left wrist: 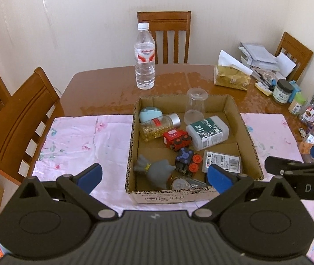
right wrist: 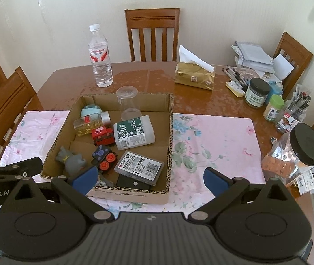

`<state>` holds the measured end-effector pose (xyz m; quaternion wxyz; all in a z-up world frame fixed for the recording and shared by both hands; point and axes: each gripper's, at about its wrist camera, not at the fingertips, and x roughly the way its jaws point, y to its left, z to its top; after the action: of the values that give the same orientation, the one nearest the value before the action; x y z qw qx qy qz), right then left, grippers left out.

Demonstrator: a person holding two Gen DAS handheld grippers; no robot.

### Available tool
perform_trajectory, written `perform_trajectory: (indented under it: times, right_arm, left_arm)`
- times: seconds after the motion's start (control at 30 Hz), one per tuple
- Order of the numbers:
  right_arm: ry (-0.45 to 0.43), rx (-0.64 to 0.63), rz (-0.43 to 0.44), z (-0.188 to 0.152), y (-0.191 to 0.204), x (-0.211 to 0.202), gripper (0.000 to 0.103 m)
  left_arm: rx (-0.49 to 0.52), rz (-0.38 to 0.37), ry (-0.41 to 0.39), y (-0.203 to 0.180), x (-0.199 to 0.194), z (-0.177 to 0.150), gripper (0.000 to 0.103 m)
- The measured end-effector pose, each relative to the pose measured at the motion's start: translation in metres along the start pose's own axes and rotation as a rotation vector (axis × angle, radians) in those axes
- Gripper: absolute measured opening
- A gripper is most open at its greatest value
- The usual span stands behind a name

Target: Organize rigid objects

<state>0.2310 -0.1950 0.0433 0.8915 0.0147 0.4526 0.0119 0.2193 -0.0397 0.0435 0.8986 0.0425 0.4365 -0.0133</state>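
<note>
Wooden table (right wrist: 134, 81) with a pink floral cloth (right wrist: 212, 137) across the near half. On the cloth sits a shallow cardboard box (right wrist: 171, 132), open-topped, and it holds every loose rigid item in reach.

Box contents, large to small:
- clear plastic cup (right wrist: 127, 103), upside down at the far wall
- white "MEDICAL" bottle (right wrist: 134, 132), lying on its side
- flat grey case (right wrist: 139, 164) near the front
- capsule bottle (right wrist: 90, 123), lying down, touching a pale blue round item (right wrist: 90, 110)
- grey toy figure (left wrist: 154, 170), on its side
- red toy block (right wrist: 102, 135) and a dark toy with orange wheels (right wrist: 104, 158)
- tape measure (left wrist: 183, 184) at the front wall, seen from the left wrist only

Cloth either side of the box is bare. A water bottle (right wrist: 100, 59) stands behind the box; the tissue pack (right wrist: 195, 76) and jars at the far right look like household clutter, not part of the job.

Left gripper (left wrist: 154, 176) and right gripper (right wrist: 149, 178) both hover at the near edge of the box, jaws spread wide, nothing between them.

Judgement: gathering looks done or close to it. What may remain is tidying inside the box.
</note>
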Motion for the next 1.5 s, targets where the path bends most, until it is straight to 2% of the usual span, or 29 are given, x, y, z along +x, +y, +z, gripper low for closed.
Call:
perform_trajectory:
  times: [1.5]
  right_arm:
    - [-0.019,-0.011,-0.005,-0.0021,0.0014,-0.0086,0.103]
  left_arm:
    - [0.002,0.008,0.003,-0.0006,-0.0097,-0.0002,0.101]
